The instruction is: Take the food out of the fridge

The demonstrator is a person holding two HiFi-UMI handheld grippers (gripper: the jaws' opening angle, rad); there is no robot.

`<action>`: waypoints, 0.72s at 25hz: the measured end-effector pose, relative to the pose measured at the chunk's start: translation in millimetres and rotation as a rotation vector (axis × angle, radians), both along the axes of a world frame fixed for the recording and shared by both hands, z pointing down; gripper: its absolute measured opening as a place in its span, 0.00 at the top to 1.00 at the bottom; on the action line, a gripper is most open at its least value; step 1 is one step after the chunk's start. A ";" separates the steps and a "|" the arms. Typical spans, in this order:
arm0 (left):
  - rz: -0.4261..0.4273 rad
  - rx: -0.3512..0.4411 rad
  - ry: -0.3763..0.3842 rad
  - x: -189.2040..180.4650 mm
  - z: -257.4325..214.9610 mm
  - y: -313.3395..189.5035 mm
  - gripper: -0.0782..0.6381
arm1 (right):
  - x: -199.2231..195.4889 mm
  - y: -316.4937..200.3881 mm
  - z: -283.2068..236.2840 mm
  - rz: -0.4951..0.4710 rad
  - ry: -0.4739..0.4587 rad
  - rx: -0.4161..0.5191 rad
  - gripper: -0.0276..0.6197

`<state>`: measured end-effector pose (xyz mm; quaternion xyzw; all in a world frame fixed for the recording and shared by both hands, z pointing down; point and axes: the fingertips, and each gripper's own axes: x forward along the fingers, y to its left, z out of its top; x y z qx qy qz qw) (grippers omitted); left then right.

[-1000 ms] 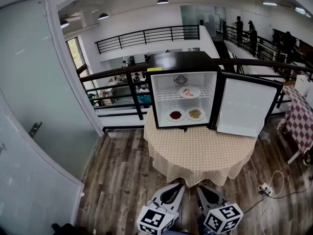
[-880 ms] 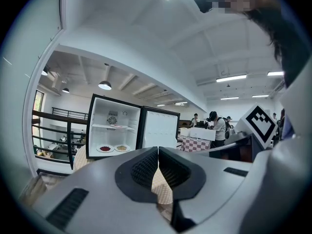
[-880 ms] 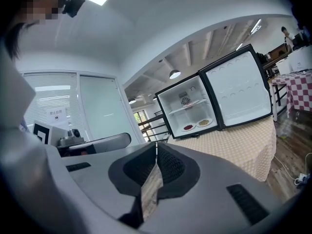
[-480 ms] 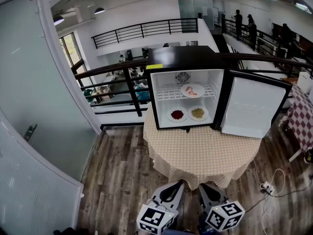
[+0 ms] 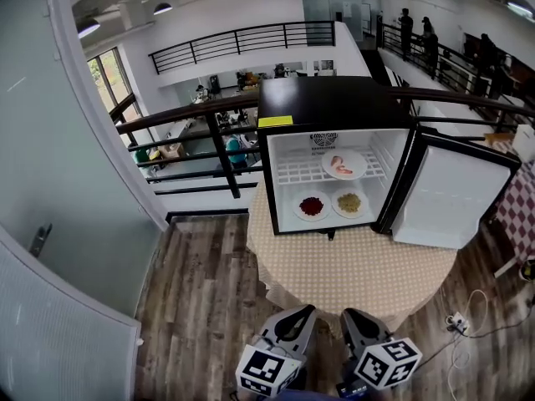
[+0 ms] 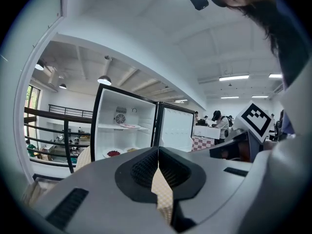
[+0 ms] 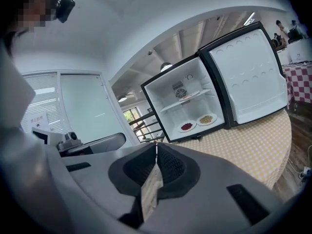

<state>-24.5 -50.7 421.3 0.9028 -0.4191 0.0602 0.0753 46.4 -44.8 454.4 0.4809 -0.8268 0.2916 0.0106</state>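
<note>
food is well apart from both grippers. left gripper and right gripper have jaws pressed together on nothing, short of the round surface. three plates sit in the open mini fridge. approach step, i judge; next, close in and spread the jaws.

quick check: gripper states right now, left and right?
left gripper: closed, jaws together, holding nothing.
right gripper: closed, jaws together, holding nothing.
</note>
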 end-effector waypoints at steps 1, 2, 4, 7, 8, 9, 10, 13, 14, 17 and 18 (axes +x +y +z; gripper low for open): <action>0.007 0.000 0.001 -3.1 -0.2 -8.4 0.87 | -3.1 -8.1 -0.1 0.006 0.002 -0.002 0.92; 0.014 0.002 0.003 -6.3 -0.6 -16.9 0.87 | -5.8 -16.0 -1.1 0.015 0.006 -0.005 0.92; 0.025 0.010 0.009 -12.4 -2.9 -34.4 0.87 | -10.3 -31.9 -0.5 0.025 0.010 -0.005 0.92; 0.049 0.017 0.032 -18.5 -10.3 -59.4 0.87 | -17.3 -55.6 -2.6 0.045 0.013 -0.006 0.92; 0.057 0.019 0.037 -21.0 -11.8 -67.2 0.87 | -20.1 -62.8 -4.2 0.055 0.012 -0.007 0.92; 0.064 0.022 0.039 -23.8 -12.5 -74.8 0.87 | -23.0 -69.6 -5.6 0.064 0.011 -0.007 0.92; 0.069 0.023 0.040 -26.8 -12.5 -81.9 0.87 | -25.8 -75.9 -6.0 0.072 0.009 -0.006 0.92; 0.088 0.028 0.036 -34.7 -11.0 -99.6 0.87 | -33.2 -92.5 -1.5 0.081 0.010 -0.001 0.92; 0.101 0.027 0.037 -35.7 -11.2 -103.9 0.87 | -35.0 -97.9 -0.2 0.086 0.012 -0.001 0.92; 0.131 0.020 0.041 -39.0 -10.7 -114.7 0.87 | -39.7 -111.4 2.5 0.104 0.020 -0.002 0.92; 0.138 0.018 0.041 -40.3 -9.6 -117.6 0.87 | -41.2 -114.6 3.4 0.109 0.023 -0.005 0.92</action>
